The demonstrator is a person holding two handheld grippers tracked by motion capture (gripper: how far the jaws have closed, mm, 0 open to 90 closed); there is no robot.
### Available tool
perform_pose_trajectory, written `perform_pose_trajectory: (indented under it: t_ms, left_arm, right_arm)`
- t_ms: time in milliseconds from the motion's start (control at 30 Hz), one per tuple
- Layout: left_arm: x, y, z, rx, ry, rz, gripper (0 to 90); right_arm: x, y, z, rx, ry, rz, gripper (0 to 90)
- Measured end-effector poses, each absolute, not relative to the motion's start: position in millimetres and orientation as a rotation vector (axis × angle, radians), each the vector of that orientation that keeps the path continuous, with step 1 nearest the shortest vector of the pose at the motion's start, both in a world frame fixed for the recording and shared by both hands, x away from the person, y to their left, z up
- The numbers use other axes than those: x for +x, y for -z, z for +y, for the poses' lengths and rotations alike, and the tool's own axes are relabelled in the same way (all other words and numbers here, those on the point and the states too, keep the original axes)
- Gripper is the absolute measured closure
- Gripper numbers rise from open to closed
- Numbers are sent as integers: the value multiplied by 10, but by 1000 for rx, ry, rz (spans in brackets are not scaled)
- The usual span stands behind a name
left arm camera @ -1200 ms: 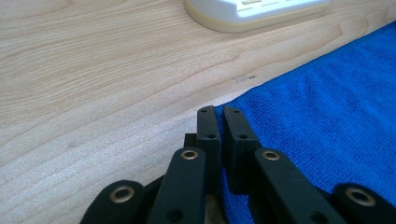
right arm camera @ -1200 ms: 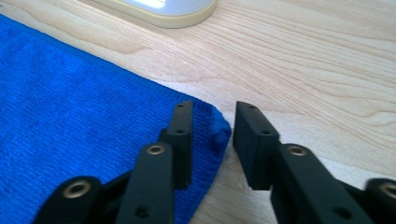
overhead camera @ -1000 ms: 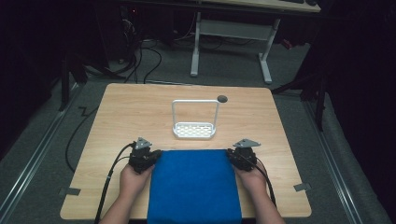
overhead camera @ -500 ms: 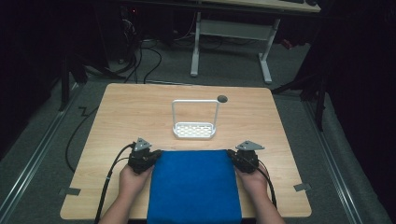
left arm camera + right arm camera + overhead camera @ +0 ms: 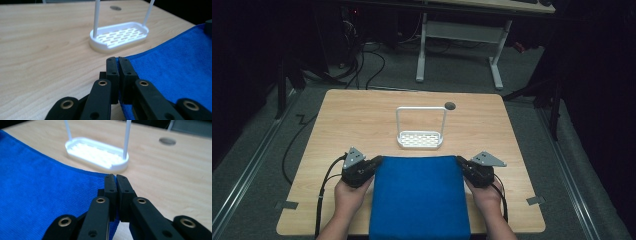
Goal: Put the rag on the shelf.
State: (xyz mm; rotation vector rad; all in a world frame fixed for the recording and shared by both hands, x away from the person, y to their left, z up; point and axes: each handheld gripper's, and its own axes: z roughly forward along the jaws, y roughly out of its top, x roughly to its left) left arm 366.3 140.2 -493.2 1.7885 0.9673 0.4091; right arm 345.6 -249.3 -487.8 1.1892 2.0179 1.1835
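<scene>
A blue cloth [image 5: 419, 197] is stretched flat between my two grippers over the near half of the wooden table [image 5: 362, 120]. My left gripper [image 5: 377, 161] is shut on the cloth's far left corner [image 5: 140, 62], jaws pressed together on the edge [image 5: 118, 60]. My right gripper [image 5: 460, 162] is shut on the far right corner [image 5: 75, 185], its jaws clamped on the fabric [image 5: 113, 177]. The cloth's near edge hangs past the table's front. A hand holds each gripper from below.
A white perforated tray with a tall wire handle [image 5: 420, 139] stands just beyond the cloth's far edge, also in the left gripper view [image 5: 120, 35] and right gripper view [image 5: 97, 153]. A dark round hole [image 5: 450, 105] lies behind it. Black cables trail off the left side [image 5: 324, 185].
Both grippers have risen a little and moved away from me with the cloth's far corners, so its far edge now lies closer to the white tray.
</scene>
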Motion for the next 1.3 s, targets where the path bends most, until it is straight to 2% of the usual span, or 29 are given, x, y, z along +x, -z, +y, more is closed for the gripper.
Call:
perform_pose_trajectory:
  t_ms: [733,1300]
  left_arm:
    - [3411,4150,1498,1622,-526,827,879]
    - [3541,3578,1515,1561,-641,749,880]
  right_arm:
    - [3134,4062,-2384,979,-1367,1785,883]
    - [3257,3510,-2373,909,-1434,1684,885]
